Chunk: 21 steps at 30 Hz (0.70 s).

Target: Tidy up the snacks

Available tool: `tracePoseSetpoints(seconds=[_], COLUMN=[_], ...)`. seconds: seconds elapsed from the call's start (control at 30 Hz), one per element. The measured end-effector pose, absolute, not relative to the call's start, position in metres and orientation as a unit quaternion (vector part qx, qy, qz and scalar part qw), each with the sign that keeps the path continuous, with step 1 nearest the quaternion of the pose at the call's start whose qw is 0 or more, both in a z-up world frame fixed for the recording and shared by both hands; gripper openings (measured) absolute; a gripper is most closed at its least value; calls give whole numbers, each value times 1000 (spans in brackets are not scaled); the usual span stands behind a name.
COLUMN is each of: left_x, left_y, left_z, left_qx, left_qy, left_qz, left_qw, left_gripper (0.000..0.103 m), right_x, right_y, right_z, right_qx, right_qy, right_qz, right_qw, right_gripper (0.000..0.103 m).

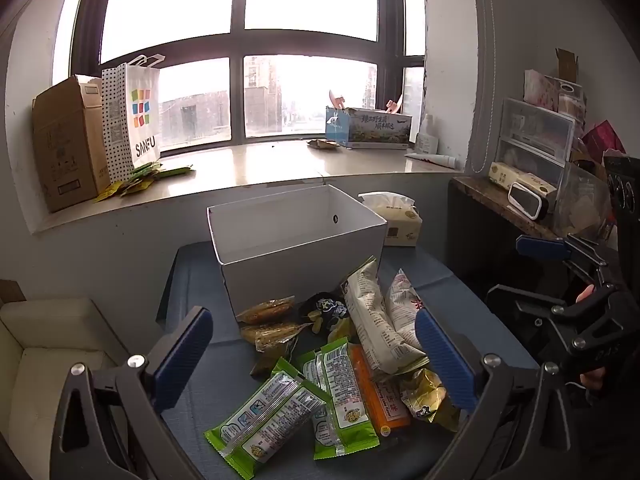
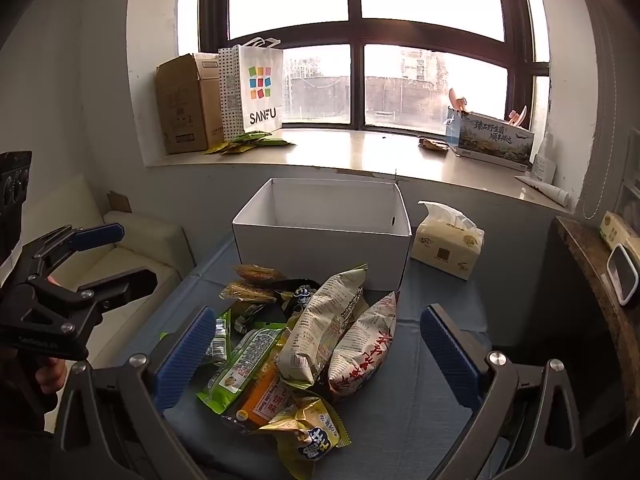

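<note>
My two wrist views look down and forward from close in, both sharing the snack pile (image 1: 340, 360) (white box (image 2: 324, 240) behind) and window (image 1: 240, 60).

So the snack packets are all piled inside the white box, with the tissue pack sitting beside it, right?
Not quite. The white box is empty; the snack packets lie heaped on the blue tabletop in front of it, as the right wrist view shows. The tissue pack does sit beside the box.
</note>
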<state>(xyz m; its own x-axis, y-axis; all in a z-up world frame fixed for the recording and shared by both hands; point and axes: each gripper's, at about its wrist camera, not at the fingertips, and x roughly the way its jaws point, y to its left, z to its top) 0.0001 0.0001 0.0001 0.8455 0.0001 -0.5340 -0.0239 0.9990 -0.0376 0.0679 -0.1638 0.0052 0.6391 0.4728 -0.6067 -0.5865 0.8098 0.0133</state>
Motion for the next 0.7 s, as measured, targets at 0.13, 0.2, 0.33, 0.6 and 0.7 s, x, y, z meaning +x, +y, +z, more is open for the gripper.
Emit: tracePoseSetpoints(seconds=[0.13, 0.2, 0.33, 0.6, 0.7], left_x=[1, 4, 4, 0, -1], left_y=[0, 1, 1, 1, 0], left_z=[0, -2, -4, 0, 0], left_qx=[-22, -23, -22, -22, -21], left_qy=[278, 279, 277, 278, 277], left_qz=[5, 5, 5, 5, 5], left_qw=[960, 960, 961, 960, 961], left_gripper=[103, 103, 103, 103, 103], right_x=[67, 66, 66, 66, 66], right_y=[-163, -163, -163, -163, -162], right_z=[6, 6, 6, 6, 6], right_qx=[-93, -94, -95, -95, -96], right_qy=[304, 304, 304, 304, 304], right_qz=[295, 295, 294, 294, 293], right_qw=[901, 901, 901, 901, 901], right_gripper=[103, 103, 103, 103, 103])
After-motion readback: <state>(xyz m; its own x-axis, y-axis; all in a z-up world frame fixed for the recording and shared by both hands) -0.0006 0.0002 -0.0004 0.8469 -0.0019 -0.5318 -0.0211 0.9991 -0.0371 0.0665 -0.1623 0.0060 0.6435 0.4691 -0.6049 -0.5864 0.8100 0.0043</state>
